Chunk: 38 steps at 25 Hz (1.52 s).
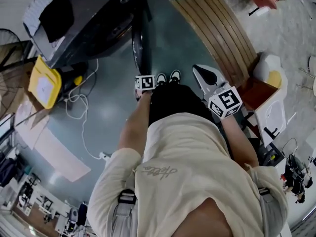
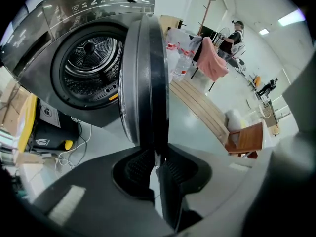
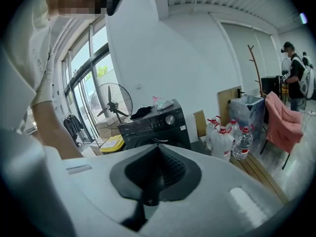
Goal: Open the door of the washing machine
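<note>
The dark grey washing machine (image 1: pixel 84 19) stands at the upper left of the head view. Its round door (image 2: pixel 144 78) is swung out and shows edge-on, and the steel drum (image 2: pixel 91 58) lies open behind it. My left gripper (image 2: pixel 156 152) points steeply down and is shut on the door's lower rim, which runs between the ribbed pads. In the head view its marker cube (image 1: pixel 144 82) sits just below the door (image 1: pixel 139 41). My right gripper (image 3: pixel 157 152) hangs in the air to the right, away from the machine (image 3: pixel 153 125), jaws together on nothing.
A yellow box (image 1: pixel 44 83) and white cables (image 1: pixel 81 107) lie on the floor left of the machine. A wooden slatted platform (image 1: pixel 217 28) runs along the right, with water bottles (image 3: pixel 232 139) on it. A fan (image 3: pixel 111 102) stands behind, and a pink-draped chair (image 3: pixel 282 120) to the right.
</note>
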### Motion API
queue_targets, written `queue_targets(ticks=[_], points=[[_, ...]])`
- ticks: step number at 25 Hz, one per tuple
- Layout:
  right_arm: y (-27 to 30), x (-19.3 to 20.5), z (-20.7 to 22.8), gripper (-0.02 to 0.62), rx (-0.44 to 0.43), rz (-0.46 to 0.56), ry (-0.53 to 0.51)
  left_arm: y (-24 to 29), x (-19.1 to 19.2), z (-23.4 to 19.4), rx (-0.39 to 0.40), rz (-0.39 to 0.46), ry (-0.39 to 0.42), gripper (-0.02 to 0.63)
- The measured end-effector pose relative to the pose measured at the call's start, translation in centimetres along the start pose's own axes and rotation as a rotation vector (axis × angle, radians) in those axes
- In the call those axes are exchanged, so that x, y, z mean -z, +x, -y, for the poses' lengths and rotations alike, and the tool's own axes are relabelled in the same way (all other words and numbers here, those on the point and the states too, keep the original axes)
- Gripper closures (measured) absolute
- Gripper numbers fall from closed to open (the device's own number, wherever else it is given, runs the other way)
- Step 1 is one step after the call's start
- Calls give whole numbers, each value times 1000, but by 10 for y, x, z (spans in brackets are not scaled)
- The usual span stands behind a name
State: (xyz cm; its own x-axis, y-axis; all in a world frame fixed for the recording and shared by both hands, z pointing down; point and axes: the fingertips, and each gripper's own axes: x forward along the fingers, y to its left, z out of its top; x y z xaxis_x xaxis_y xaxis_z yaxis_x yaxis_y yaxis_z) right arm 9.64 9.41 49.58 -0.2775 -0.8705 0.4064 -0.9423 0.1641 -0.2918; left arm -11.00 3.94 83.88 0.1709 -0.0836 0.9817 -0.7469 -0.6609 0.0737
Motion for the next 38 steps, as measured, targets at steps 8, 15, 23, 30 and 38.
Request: queue_targets(ticks=[8,15,23,30,38], points=[[-8,-1,0,595,135,17,40,5,-11,24,38,-10,-53,516],[-21,4,16,594,196,17,60,11,-19,41,63,-6,-72,517],[-37,8,73,594,146,15,86,13,-21,74,48,-52,-151,518],[-61,-14,158,594,62,22,28,22,-41,153,205,-56,-278,525],[-99,-18,243,595,-3,-15,14,28,-65,185,115,-48,-359,525]])
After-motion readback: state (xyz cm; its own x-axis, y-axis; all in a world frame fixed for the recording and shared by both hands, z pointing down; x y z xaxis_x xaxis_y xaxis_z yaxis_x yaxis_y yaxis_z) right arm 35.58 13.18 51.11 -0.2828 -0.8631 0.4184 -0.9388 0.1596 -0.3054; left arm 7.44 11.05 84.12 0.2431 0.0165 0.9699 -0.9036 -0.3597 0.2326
